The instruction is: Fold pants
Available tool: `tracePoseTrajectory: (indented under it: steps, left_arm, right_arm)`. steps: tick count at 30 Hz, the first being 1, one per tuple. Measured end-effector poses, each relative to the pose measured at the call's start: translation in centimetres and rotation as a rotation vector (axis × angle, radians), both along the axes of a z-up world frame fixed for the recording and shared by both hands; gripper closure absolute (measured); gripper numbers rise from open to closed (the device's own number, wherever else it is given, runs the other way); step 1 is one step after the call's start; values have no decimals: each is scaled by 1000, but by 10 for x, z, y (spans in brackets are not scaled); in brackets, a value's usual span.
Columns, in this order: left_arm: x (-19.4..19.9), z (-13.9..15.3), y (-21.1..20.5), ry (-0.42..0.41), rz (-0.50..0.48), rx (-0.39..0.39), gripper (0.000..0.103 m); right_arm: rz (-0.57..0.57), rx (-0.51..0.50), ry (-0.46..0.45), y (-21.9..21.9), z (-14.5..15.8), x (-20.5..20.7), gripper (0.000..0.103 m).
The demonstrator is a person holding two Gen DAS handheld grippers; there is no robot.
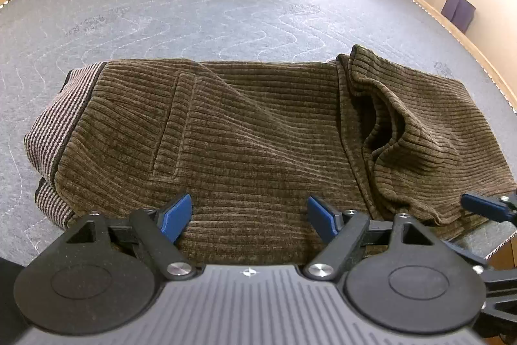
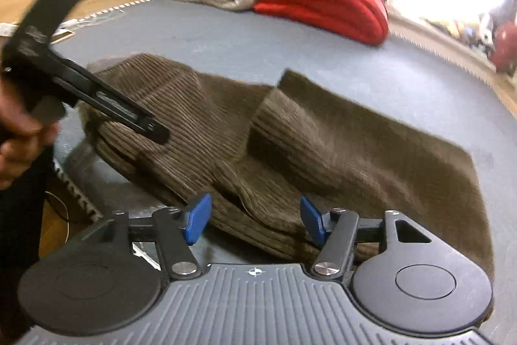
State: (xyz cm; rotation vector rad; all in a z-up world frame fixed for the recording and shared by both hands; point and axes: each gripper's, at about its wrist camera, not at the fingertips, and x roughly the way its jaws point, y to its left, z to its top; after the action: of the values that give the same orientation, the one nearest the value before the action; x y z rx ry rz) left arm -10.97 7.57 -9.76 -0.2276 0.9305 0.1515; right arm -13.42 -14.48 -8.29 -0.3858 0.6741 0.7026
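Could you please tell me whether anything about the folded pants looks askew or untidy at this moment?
Yes. The brown corduroy pants lie folded on the grey mattress, but the top layer at the right is rumpled: a cuff edge buckles up into an open pocket instead of lying flat, and a diagonal crease crosses the middle.

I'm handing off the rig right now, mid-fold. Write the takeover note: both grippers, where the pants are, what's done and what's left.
Left gripper: jaws open, holding nothing, poised at the near edge of the pants.
Right gripper: jaws open, empty, at the near edge toward the leg end; its view is motion-blurred.
Pants: brown corduroy, lying on the grey mattress, striped waistband at the left, leg end doubled back over the right part.
Done: at least one fold is in; the bundle is compact.
Left: the top flap is rumpled and gapes open; probably flatten it, then make any final fold.
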Motion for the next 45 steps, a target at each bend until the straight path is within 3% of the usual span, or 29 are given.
tracePoseTrajectory:
  steps: [7,9,11,13,16,20,23,27,29,32,35,37,38,39,40,41,42,43,45]
  left_arm:
    - [0,-3,-6,3,-13,34,20]
    - [0,-3,-7,1,-14,39,20]
    - [0,-3,-7,-7,-7,37,20]
    - [-2,0,-5,-28,4,29,22]
    - [-6,8,-1,-85,10,-1,36]
    - [-5,24,5,-169,-3,-131,37]
    - [7,32,3,-201,-51,-232,36]
    - [37,31,0,-199,-31,-386,31]
    - [54,24,-1,-182,-3,-467,30]
    - [81,8,-5,-124,42,-529,30]
    - [100,-8,-10,-64,60,-524,30]
    - [110,-15,-16,-22,52,-479,40]
    - [114,-15,-21,-5,37,-458,71]
    - [119,-11,-26,10,9,-444,84]
    - [122,1,-35,0,-31,-380,87]
    - [123,22,-47,-47,-111,-287,88]
    - [123,39,-54,-93,-161,-250,88]
    - [123,55,-56,-135,-186,-249,88]
    - [126,83,-50,-204,-168,-248,88]
  right_arm:
    - [94,-108,28,32,-20,5,35]
    - [135,-145,8,38,-21,3,45]
    - [166,-136,-11,39,-13,-2,67]
    - [188,-116,-17,32,-3,-4,74]
    - [222,-110,-2,19,3,-12,75]
    - [292,-150,107,10,-5,-22,77]
    - [267,-118,78,8,7,-28,76]
    - [220,20,84,0,34,-17,69]
    - [187,59,76,-5,41,-10,53]
    - [153,55,51,-4,39,-2,43]
    - [149,17,70,2,23,2,42]
    - [153,-20,97,7,9,4,42]
    - [159,-40,109,9,2,3,43]
    - [170,-58,106,11,-3,1,44]
    - [179,-75,85,12,-6,-2,51]
    - [189,-96,58,13,-6,-5,66]
    - [201,-100,45,13,-2,-7,74]
    - [203,-89,39,12,2,-5,92]
    - [206,-36,22,7,19,-6,92]
